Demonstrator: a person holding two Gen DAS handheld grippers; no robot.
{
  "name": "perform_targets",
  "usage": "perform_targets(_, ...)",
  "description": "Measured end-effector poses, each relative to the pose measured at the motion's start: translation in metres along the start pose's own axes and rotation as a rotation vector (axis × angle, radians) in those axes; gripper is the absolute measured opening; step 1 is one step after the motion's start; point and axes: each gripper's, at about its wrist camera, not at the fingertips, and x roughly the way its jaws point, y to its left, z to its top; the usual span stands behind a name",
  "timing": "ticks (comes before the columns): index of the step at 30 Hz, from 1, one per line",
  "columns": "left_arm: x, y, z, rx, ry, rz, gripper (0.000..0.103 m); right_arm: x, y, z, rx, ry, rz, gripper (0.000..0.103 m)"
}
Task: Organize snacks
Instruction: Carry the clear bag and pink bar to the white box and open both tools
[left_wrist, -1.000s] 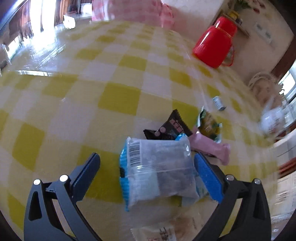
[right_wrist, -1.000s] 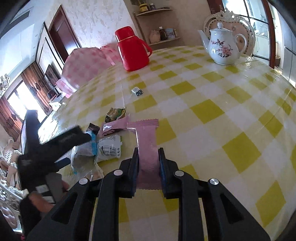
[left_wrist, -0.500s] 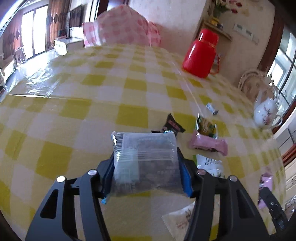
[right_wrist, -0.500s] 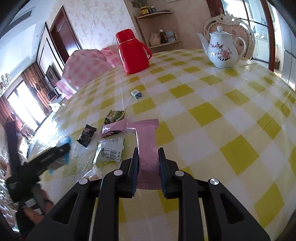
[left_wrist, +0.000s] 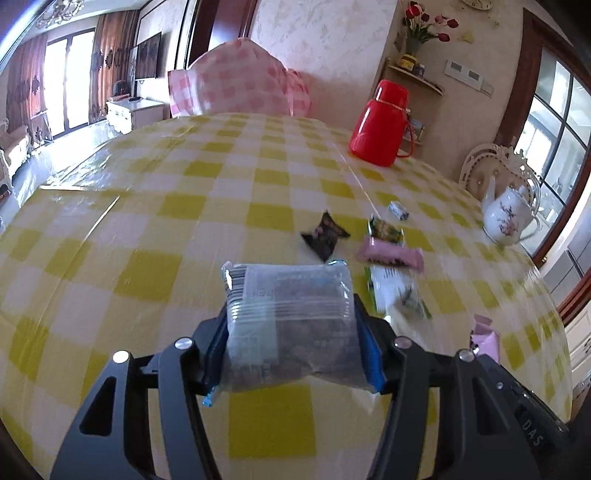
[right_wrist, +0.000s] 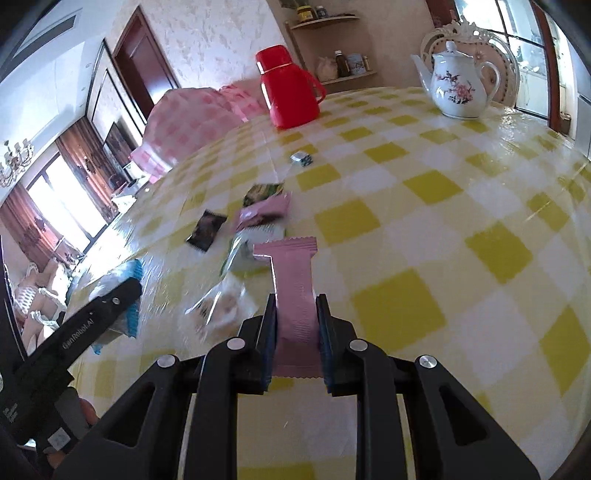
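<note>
My left gripper is shut on a clear blue-edged snack bag and holds it above the yellow checked table. My right gripper is shut on a pink snack wrapper, held above the table. On the table ahead lie a black packet, a green packet, a pink bar and a white-green packet. The left gripper with its bag shows at the left of the right wrist view.
A red thermos jug stands at the far side and a white flowered teapot at the right. A small wrapped candy lies beyond the packets. A clear packet lies near my right gripper. A pink checked chair cover is behind the table.
My left gripper closed on the blue-edged bag and lifted it off the pile, pulling back to the left. My right gripper kept its hold on the pink wrapper and rose slightly.
</note>
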Motion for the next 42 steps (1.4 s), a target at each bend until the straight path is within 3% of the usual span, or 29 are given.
perform_targets(14,-0.077,0.023,-0.065,0.014,-0.001,-0.038,0.059,-0.071,0.024,-0.08,-0.037,-0.054,0.044,0.021)
perform_targets(23,-0.128,0.054,-0.094,0.085,-0.012,0.001,0.059,-0.104,0.058,-0.122,-0.095,-0.046,0.128,0.021)
perform_targets(33,-0.182,0.115,-0.12,0.168,-0.014,0.077,0.06,-0.125,0.142,-0.169,-0.289,0.002,0.243,0.021)
perform_targets(42,-0.223,0.193,-0.139,0.151,0.002,0.153,0.06,-0.137,0.209,-0.209,-0.433,0.047,0.36,0.021)
